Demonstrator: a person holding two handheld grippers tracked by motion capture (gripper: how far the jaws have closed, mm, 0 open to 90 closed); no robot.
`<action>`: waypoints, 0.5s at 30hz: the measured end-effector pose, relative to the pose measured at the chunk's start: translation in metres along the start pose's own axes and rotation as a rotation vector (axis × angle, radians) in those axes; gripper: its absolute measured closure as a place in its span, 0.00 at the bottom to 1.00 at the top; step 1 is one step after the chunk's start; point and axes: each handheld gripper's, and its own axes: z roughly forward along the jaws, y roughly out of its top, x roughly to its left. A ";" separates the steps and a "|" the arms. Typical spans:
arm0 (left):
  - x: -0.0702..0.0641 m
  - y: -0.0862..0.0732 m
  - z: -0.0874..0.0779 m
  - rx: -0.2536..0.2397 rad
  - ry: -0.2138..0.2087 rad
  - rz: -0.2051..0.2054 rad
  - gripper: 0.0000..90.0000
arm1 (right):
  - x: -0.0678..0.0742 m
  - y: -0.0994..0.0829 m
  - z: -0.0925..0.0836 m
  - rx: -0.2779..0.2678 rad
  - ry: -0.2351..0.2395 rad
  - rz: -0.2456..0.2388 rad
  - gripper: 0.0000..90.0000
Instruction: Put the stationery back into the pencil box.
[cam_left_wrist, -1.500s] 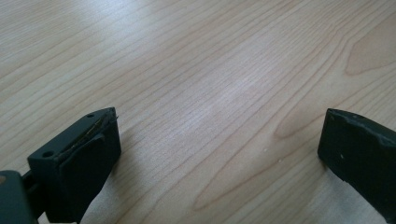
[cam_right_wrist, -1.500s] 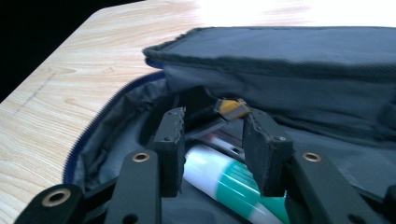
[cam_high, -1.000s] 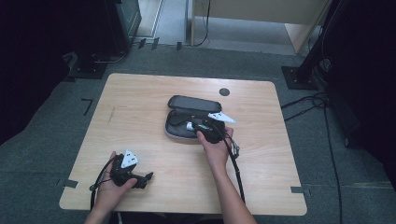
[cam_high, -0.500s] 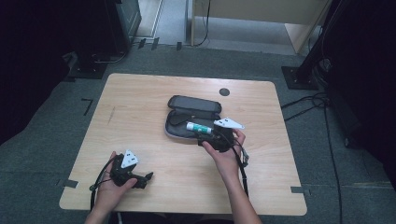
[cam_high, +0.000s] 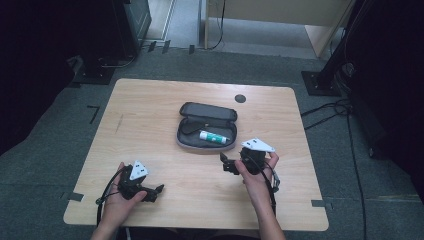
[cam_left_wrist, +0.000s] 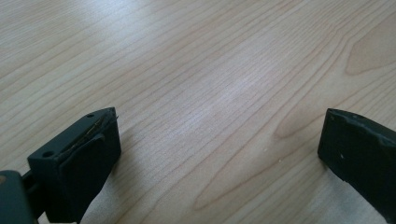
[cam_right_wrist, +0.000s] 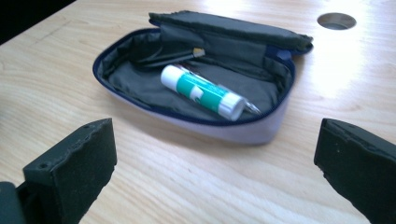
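Observation:
An open dark pencil case (cam_high: 209, 111) lies at the middle of the wooden table (cam_high: 150, 115). A white-and-green glue stick (cam_high: 214, 136) rests inside it. In the right gripper view the glue stick (cam_right_wrist: 203, 92) lies slantwise in the case (cam_right_wrist: 233, 133), beside a thin dark pen (cam_right_wrist: 173, 56). My right gripper (cam_high: 227, 163) (cam_right_wrist: 215, 172) hovers just right of and nearer than the case. Its jaws have just been opening and stand wide with nothing between them. My left gripper (cam_high: 156, 192) (cam_left_wrist: 219, 158) is low over bare wood near the front left, jaws wide apart and empty.
A round cable hole (cam_high: 240, 98) (cam_right_wrist: 336, 20) sits in the table behind the case. Dark equipment stands and cables ring the table on the grey floor. Bare wood lies to the left of the case and along the front edge.
The right gripper has let go of the glue stick into the case, opened its jaws, and drawn back toward the front right. The left gripper has stayed put.

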 end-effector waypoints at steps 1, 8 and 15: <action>0.000 0.000 0.000 -0.001 -0.001 -0.001 0.00 | -0.001 -0.001 -0.001 0.002 -0.004 0.001 0.00; 0.000 0.000 0.000 -0.002 -0.001 -0.001 0.00 | -0.013 -0.014 -0.013 0.010 -0.022 0.011 0.00; 0.000 0.000 0.000 0.000 0.000 0.000 0.00 | -0.026 -0.025 -0.022 0.024 -0.043 0.015 0.00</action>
